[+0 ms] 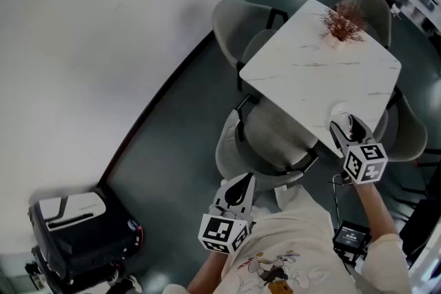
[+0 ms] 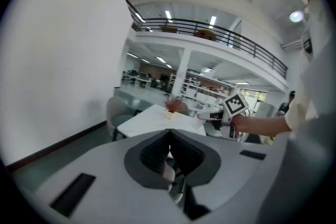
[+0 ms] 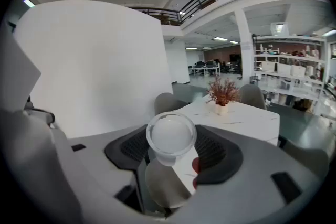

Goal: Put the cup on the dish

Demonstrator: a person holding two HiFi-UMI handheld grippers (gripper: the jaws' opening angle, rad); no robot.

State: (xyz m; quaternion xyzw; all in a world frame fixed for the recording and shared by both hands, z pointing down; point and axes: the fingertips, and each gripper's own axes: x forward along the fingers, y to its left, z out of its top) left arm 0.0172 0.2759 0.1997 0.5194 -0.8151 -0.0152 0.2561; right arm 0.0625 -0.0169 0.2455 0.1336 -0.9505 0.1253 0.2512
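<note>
A clear cup (image 3: 171,136) sits between the pads of my right gripper (image 3: 170,152), which is shut on it. The cup hangs tilted over the near edge of the white marble table (image 1: 303,72). From the head view the cup (image 1: 340,112) shows just ahead of the right gripper (image 1: 346,127) at the table's near corner. A small red patch (image 3: 195,166) shows by the right pad; what it is I cannot tell. No dish shows plainly in any view. My left gripper (image 1: 238,187) hangs low by the person's lap, jaws shut and empty.
A potted reddish plant (image 1: 342,22) stands at the table's far corner. Grey chairs (image 1: 238,21) ring the table, one (image 1: 269,141) right under the near edge. A black case (image 1: 76,231) stands on the floor at lower left, by the white curved wall.
</note>
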